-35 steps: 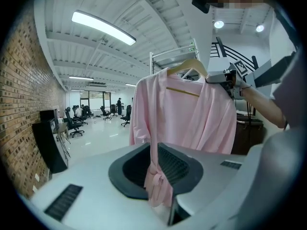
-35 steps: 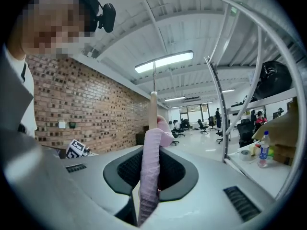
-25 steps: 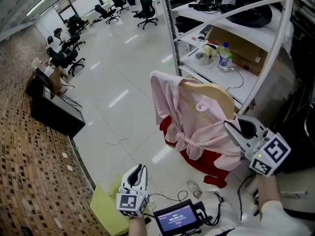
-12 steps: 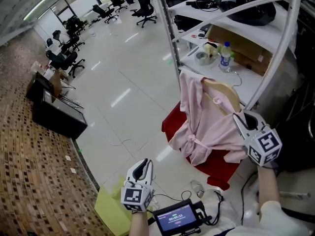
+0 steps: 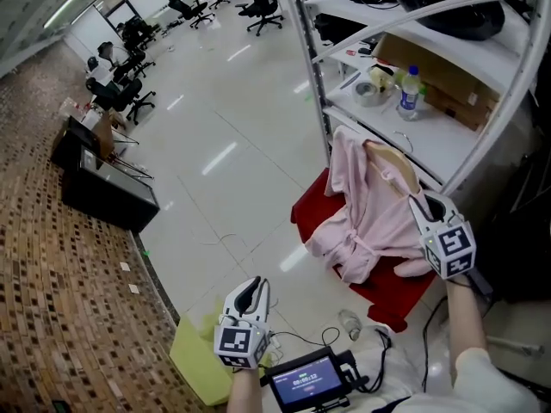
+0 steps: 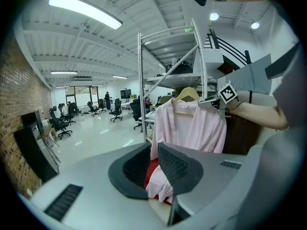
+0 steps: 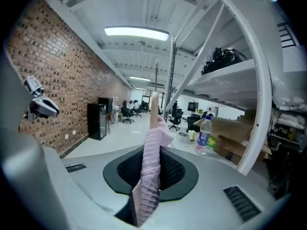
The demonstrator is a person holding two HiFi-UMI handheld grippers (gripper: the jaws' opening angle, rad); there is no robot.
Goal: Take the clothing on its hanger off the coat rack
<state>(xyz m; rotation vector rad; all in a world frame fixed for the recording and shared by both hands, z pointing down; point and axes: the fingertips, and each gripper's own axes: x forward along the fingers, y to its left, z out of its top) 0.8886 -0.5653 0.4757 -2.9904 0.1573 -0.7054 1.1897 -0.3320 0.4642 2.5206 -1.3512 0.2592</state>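
Fingers (image 7: 175, 169) of the right gripper (image 7: 150, 174) are pinched together on a fold of the pink garment (image 7: 149, 150); the cloth fills the gap and runs up out of it. The left gripper (image 6: 153, 166) has its fingers (image 6: 175, 164) a narrow way apart with nothing between them. It is low at the frame's bottom in the head view, well away from the clothing.

Largest first:
- Coat rack (image 5: 308, 63), white tube frame. Its top is cut off in the head view.
- Red cloth (image 5: 400, 292) low down under the garment. It is mostly covered, and I cannot tell its shape.
- Pink garment, draped on a wooden hanger (image 5: 393, 165), hangs in front of the rack's lower shelf, beside a slanting tube. From the left gripper view, its hem drops behind my own jaws.
- The hanger's hook is not readable from the head view. In the left gripper view it sits against the frame, and I cannot tell whether it bears on anything.
- Right jaw tips, head view: lost against the garment's shoulder.
- A water bottle (image 5: 410, 94) stands upright on the shelf.
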